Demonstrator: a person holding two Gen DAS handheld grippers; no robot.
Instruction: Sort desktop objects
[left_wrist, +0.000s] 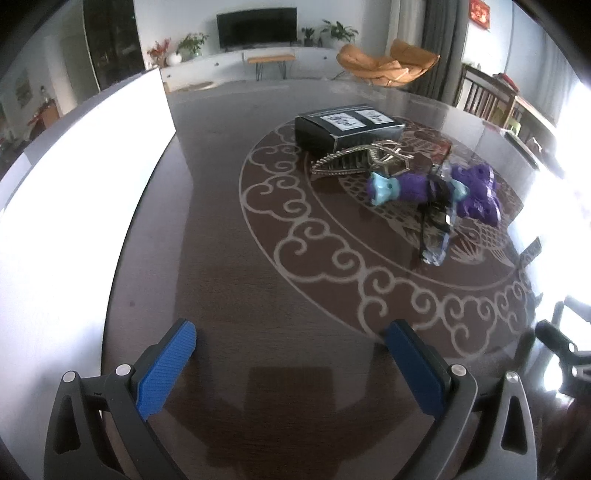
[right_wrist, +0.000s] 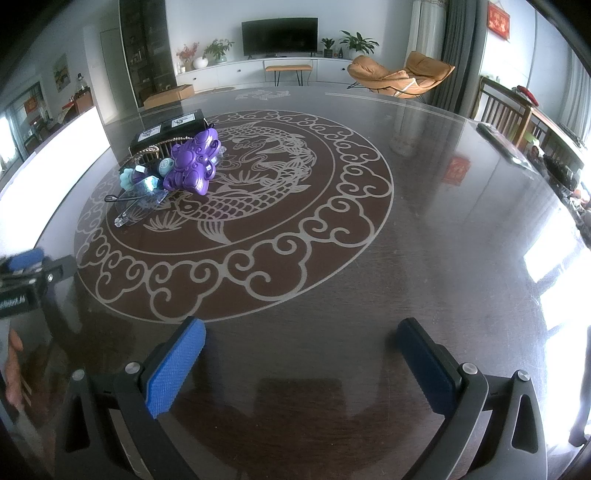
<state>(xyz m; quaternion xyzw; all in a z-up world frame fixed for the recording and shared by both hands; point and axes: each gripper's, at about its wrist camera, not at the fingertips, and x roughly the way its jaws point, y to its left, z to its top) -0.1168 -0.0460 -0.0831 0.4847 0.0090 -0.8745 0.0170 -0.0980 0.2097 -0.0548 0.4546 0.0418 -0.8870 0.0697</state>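
Both tools were released and carried nothing: your left tool (left_wrist: 291, 363) and your right tool (right_wrist: 301, 363) each hovered with its jaws spread wide over bare dark surface (right_wrist: 424, 229). The things to sort sat in 1 tangled cluster well ahead of both tools, right of the left tool's line and left of the right tool's: a purple toy (right_wrist: 194, 162), a gold hair claw (left_wrist: 364, 157), clear-framed glasses (left_wrist: 437, 229) and a dark box (left_wrist: 349, 127) behind them. To pick cleanly, you likely needed to take 1 outer piece first, probably the glasses, closing across a narrow part.
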